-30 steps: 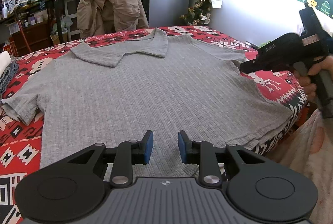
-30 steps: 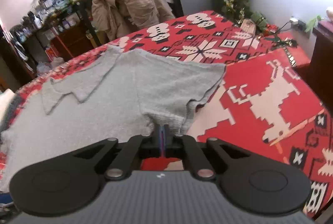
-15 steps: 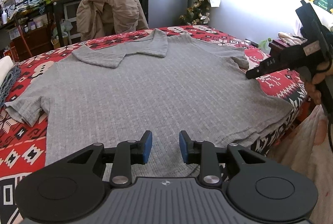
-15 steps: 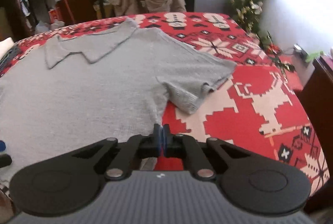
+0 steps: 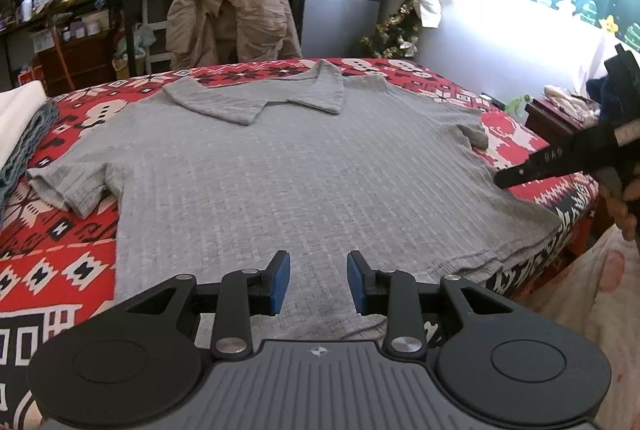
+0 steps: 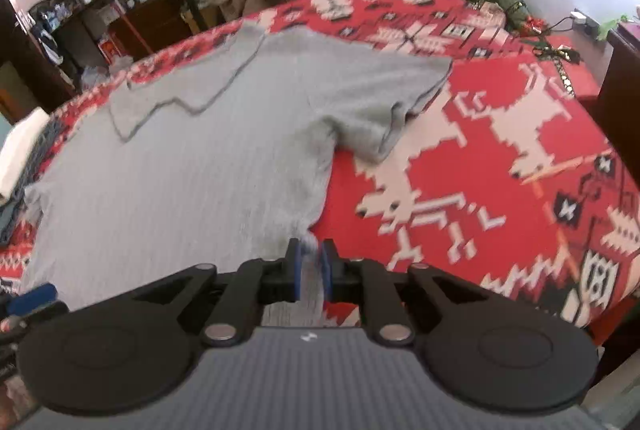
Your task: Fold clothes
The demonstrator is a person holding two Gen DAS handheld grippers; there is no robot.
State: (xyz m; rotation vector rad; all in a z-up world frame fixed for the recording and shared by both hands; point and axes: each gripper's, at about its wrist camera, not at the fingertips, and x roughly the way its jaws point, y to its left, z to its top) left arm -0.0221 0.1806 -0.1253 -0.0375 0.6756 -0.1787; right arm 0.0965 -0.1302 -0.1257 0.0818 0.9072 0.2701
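On the red patterned bedspread [image 5: 60, 270] the grey shirt [image 5: 304, 182] lies spread flat; left gripper [image 5: 318, 282] hovers apart above its hem, right gripper [image 6: 310, 266] slightly parted astride the side edge, which needs pinching before folding inward

Left tool [image 5: 316, 282]: black linkage arms, two blue pads, silver pivot screws, round black discs at near left and right, ribbed grey housing between them with small cross-in-circle mark. Right tool [image 6: 310, 270]: same build, black arms, blue pads, two silver screws, ribbed grey body with small pale logo. From left view, right tool body shows at right edge: black, pale lettering on side bar, light strip label. Hand [image 5: 620, 206] at far right edge, sleeve not visible.
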